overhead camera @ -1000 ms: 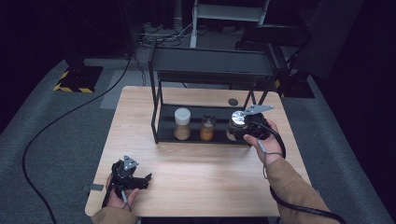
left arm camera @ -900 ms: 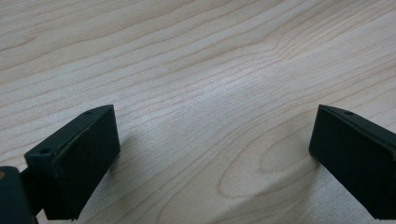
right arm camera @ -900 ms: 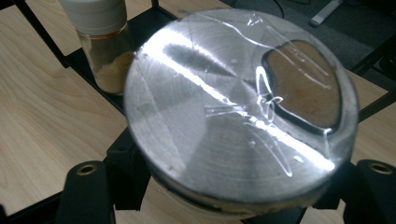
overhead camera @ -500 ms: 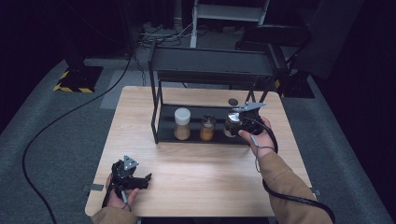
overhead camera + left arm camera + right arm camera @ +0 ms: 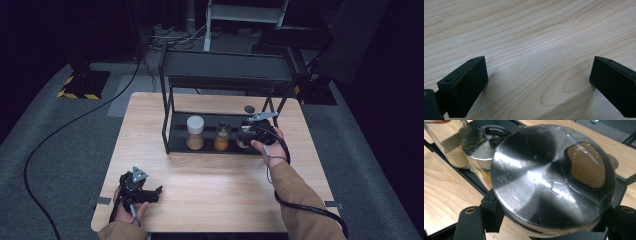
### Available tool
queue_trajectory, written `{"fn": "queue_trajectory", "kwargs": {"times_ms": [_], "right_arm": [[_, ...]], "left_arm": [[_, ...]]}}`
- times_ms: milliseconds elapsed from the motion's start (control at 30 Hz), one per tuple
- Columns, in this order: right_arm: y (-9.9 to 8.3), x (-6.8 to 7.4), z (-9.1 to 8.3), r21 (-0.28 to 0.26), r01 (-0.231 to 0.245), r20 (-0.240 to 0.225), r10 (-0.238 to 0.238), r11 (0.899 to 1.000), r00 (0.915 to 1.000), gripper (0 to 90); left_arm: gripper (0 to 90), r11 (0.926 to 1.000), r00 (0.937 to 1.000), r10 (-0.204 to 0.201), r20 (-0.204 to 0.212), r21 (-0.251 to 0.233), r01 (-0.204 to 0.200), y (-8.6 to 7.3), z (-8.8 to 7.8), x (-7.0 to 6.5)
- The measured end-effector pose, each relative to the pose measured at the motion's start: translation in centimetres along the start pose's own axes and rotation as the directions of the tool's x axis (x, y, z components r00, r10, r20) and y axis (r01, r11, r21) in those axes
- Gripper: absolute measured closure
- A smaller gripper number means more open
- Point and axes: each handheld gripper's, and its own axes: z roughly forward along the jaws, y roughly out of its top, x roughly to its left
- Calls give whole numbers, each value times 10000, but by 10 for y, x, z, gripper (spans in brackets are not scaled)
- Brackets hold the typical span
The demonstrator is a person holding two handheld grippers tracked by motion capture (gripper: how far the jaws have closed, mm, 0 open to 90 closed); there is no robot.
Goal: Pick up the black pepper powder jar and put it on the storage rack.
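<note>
**Right tool holds a jar at the rack; left tool rests open on the desk**

The right hand [image 5: 267, 142] reaches forward from the near right side of the desk [image 5: 215, 180], forearm in a tan sleeve angled toward the black rack [image 5: 172, 131]. The wrist is bent so that the right tool [image 5: 248, 134] points into the right end of the rack's lower shelf, with its grey plate lifted above the hand and its cable looping back along the sleeve. The tool is clamped on a jar [image 5: 552, 178] with a shiny metal lid; in the right gripper view the lid sits just above the two black jaws, one on each side of the jar below it, and a brownish patch shows on the lid's right part. The jar sits at the right end of the rack's lower shelf, just beside a small jar of orange spice [image 5: 222, 137]; whether it rests on the shelf or hangs slightly above it cannot be told.

Further left on the same shelf stands a taller jar with a white cap [image 5: 195, 132], apart from the orange one.

The left hand [image 5: 127, 210] lies low at the near left corner of the desk, well apart from the rack. The left tool [image 5: 155, 192] points to the right across the wood, its jaws spread wide with nothing but bare desk between them.
</note>
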Motion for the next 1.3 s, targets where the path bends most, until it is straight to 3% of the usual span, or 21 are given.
{"fn": "queue_trajectory", "kwargs": {"times_ms": [467,1000,1100,1300], "right_arm": [[-14,-7,23,293,-333,87,330,9990,9994,310],[-20,-13,32,366,-725,84,722,9967,9974,309],[-21,-12,31,214,-667,110,665,9975,9977,215],[-15,-7,16,-74,-425,311,427,9991,9986,149]], "left_arm": [[16,10000,10000,1,-1,0,-1,0,0,0],[16,10000,10000,-2,1,-1,2,0,0,0],[16,10000,10000,0,0,-1,0,0,0,0],[16,10000,10000,12,-13,1,-12,0,0,0]]}}
